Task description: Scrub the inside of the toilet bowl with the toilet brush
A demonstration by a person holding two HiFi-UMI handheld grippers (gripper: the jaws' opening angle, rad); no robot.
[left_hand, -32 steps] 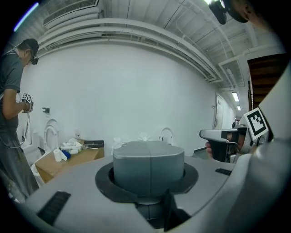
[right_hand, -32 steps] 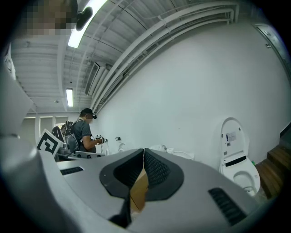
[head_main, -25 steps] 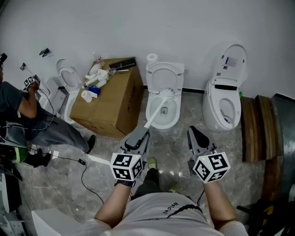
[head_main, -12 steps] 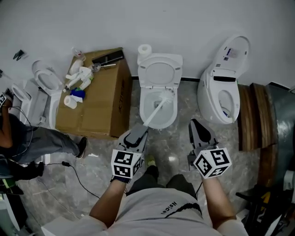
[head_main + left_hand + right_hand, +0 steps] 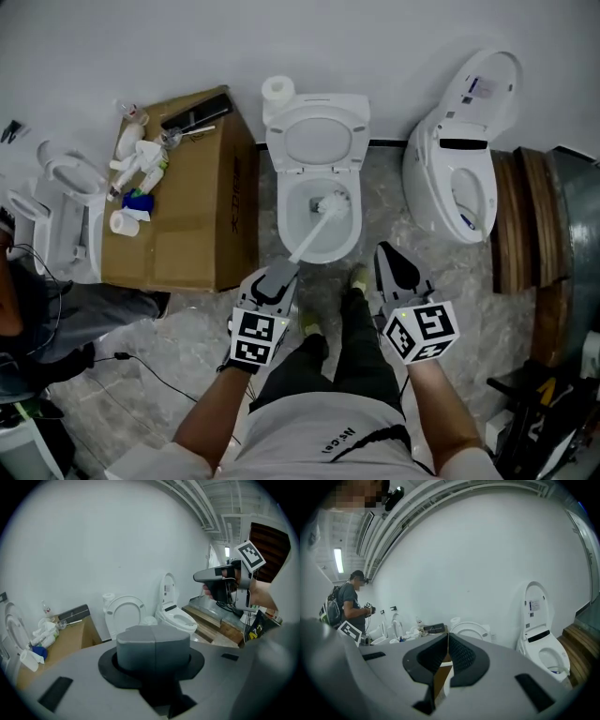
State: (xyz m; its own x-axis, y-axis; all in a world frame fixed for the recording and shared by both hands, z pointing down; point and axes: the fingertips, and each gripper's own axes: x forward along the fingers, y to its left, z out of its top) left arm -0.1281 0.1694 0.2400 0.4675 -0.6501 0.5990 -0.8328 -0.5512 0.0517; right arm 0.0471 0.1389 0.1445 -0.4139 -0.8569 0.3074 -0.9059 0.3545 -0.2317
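The white toilet (image 5: 317, 202) stands in the middle with its lid raised (image 5: 124, 615). A white toilet brush (image 5: 330, 203) has its head inside the bowl near the back right, and its handle slants down-left to my left gripper (image 5: 281, 272), which is shut on the handle. In the left gripper view the grey pads (image 5: 153, 645) are pressed together and hide the handle. My right gripper (image 5: 389, 258) hovers to the right of the bowl's front, shut with nothing in it; its tips (image 5: 447, 637) meet.
A cardboard box (image 5: 178, 216) with bottles and paper rolls stands left of the toilet. A second toilet (image 5: 459, 178) with raised lid and wooden boards (image 5: 525, 225) are at the right. Another toilet (image 5: 70, 216) and a person (image 5: 349, 606) are at the left. Cables cross the floor.
The view has closed in on the toilet and the person's feet have stepped up to it. The brush head has slid from the back rim down into the bowl. Both grippers stay shut.
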